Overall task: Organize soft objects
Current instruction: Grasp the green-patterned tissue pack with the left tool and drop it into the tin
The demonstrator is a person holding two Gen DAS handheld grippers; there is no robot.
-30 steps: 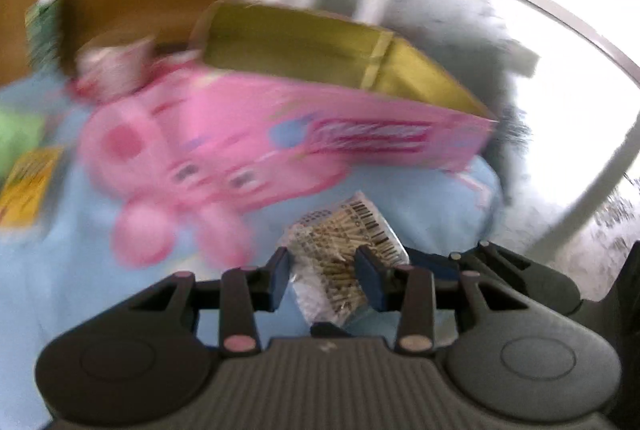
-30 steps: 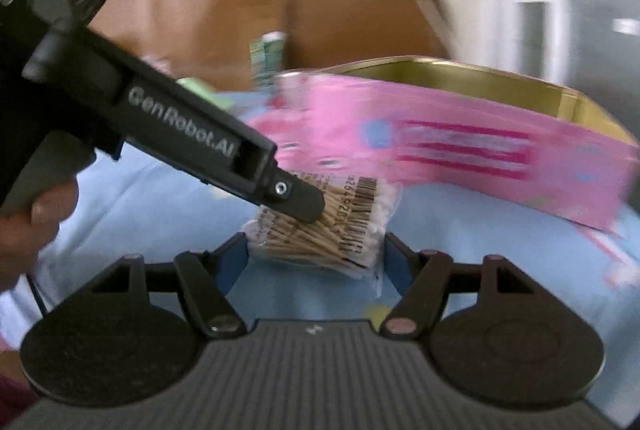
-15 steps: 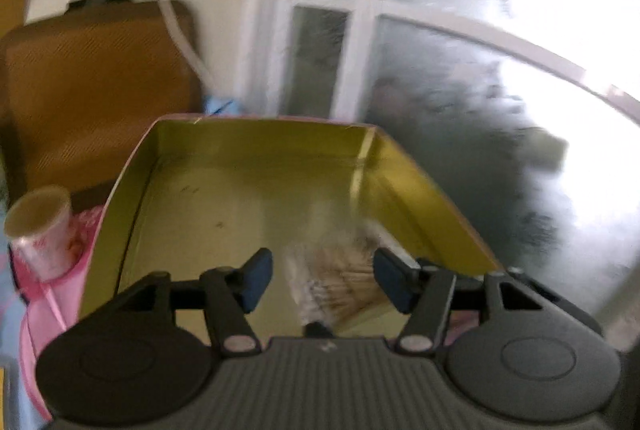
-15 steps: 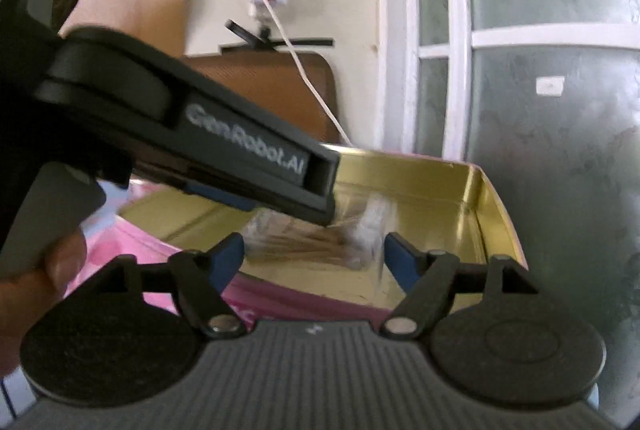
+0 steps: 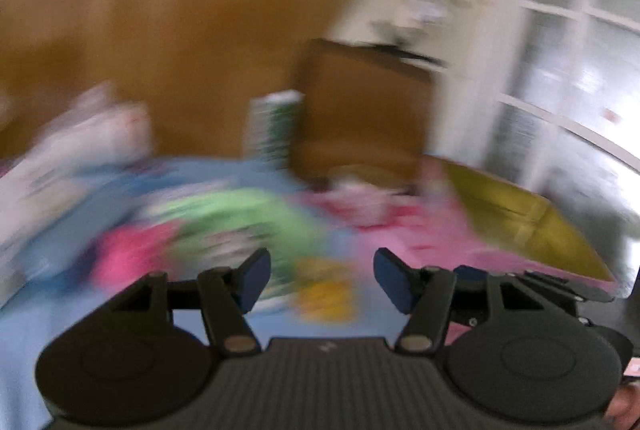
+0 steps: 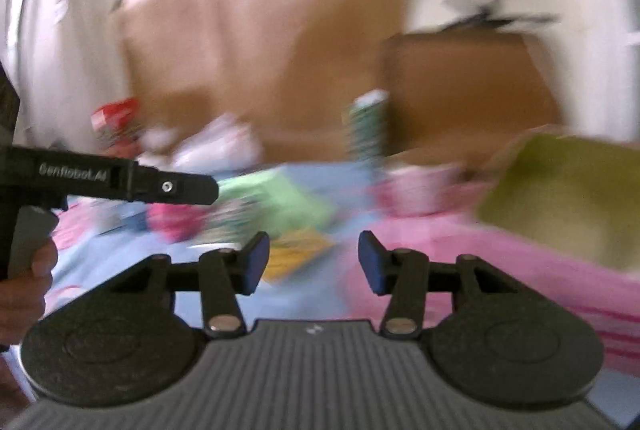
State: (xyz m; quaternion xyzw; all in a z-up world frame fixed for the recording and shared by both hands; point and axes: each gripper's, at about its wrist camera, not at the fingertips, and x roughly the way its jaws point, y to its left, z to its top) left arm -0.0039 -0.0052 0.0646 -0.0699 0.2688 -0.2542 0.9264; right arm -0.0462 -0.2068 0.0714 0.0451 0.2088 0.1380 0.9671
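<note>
Both views are motion-blurred. My left gripper [image 5: 322,280] is open with nothing between its fingers; in the right wrist view it shows side-on as the left gripper [image 6: 200,188], at the left. My right gripper [image 6: 312,262] has its jaws closing, and they are empty too. Ahead on the blue cloth lie a green packet [image 5: 240,218] [image 6: 280,202], a yellow packet [image 5: 324,294] [image 6: 296,254] and a bright pink soft thing [image 5: 128,258] [image 6: 172,218]. The pink box with a gold inside [image 5: 516,222] [image 6: 560,190] stands to the right. What lies inside it is hidden.
A paper cup [image 5: 356,190] [image 6: 420,186] stands by the box. Behind are a green carton [image 5: 276,126] [image 6: 368,126], a white bag [image 5: 80,142], a red packet [image 6: 116,122] and a brown chair back [image 5: 360,110]. A person's hand [image 6: 24,286] holds the left gripper.
The left gripper opened and let go of the cotton swab packet over the gold-lined box. Both grippers then swung left, away from the box, toward the pile on the blue cloth. The right jaws narrowed.
</note>
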